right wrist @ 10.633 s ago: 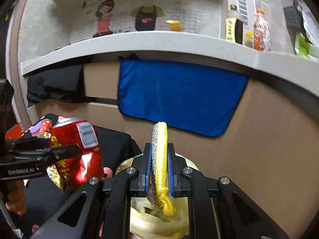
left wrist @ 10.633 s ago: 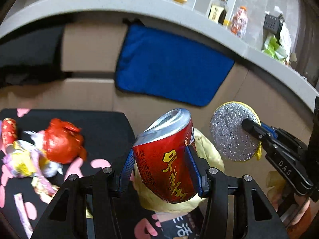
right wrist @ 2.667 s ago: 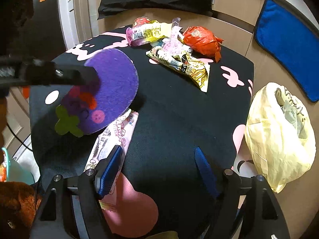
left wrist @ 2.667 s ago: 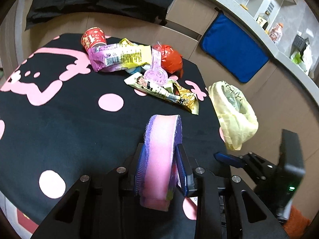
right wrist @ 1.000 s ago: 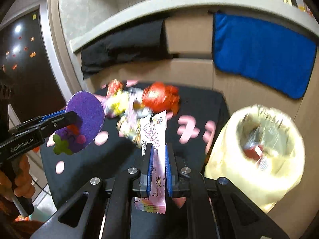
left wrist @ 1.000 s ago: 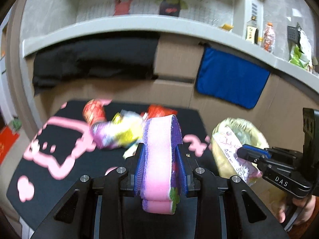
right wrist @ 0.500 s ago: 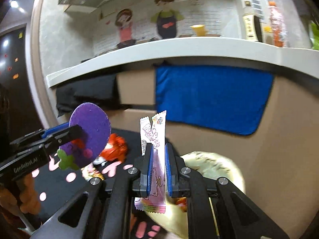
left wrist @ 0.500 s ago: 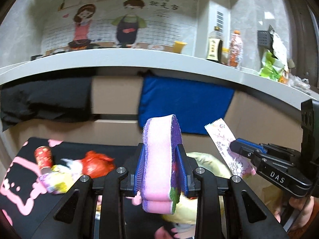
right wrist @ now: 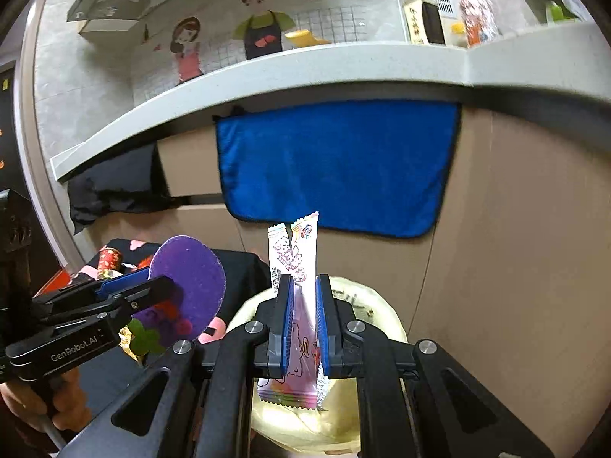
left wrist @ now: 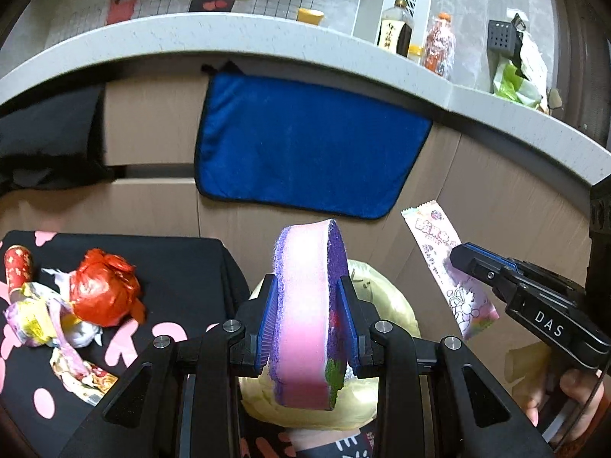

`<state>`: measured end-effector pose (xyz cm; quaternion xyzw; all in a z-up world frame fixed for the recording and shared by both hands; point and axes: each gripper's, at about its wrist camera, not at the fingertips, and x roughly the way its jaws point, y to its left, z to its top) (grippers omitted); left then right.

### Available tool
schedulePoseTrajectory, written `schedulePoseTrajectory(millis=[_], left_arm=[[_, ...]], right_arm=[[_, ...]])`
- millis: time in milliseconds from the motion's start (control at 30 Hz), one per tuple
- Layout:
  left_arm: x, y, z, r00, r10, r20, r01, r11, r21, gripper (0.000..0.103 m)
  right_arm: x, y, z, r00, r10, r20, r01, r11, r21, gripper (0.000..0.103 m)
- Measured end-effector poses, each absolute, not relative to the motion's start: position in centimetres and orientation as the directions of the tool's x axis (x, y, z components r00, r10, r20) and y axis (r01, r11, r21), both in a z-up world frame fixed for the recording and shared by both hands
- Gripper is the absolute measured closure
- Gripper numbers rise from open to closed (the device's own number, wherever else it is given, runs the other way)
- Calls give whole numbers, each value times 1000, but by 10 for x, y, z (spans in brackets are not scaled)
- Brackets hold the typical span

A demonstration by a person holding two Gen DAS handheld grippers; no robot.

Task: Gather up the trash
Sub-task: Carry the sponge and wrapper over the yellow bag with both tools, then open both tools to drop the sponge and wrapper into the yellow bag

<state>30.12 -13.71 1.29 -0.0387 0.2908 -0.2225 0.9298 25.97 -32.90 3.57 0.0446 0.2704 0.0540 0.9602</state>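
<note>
Left gripper [left wrist: 307,316]: its 2 blue pads are clamped on a round sponge pad [left wrist: 305,305], soft pink foam on one face and fuzzy purple on the other, held on edge so that its rim rises above the fingertips; in the right wrist view the same pad [right wrist: 191,278] shows as a flat purple disc. Right gripper [right wrist: 303,316]: jaws nearly together, pinching a thin, glossy pink-and-white snack wrapper [right wrist: 296,263] that stands upright with its torn, crimped top above the pads and its lower seam hanging below them. Directly beneath both grippers sits the yellow plastic bag [left wrist: 397,309], crinkled and translucent, its mouth facing up; from the right wrist its rim [right wrist: 366,297] rings the wrapper. To the left, the table under a black cloth with pink shapes [left wrist: 183,267] ends at a square corner just beside the bag and carries a crumpled red bag [left wrist: 103,294], a small red cup [left wrist: 17,267] lying on its side, and loose wrappers [left wrist: 49,320]. Behind, bare cardboard panels [left wrist: 477,198], a hanging blue towel [left wrist: 305,160] and the grey counter edge [left wrist: 267,34] bound the space; the air above the bag is open.
</note>
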Motion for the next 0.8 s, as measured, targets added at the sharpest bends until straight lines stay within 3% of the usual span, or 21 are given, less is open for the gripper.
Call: schedulePoseTrajectory(millis=[800], left_arm=[[355,-157,-46,639,-454,-621,381,888,-257,71]], right_arm=[[303,-339,-17,785,129,-606,-46,987,151,92]])
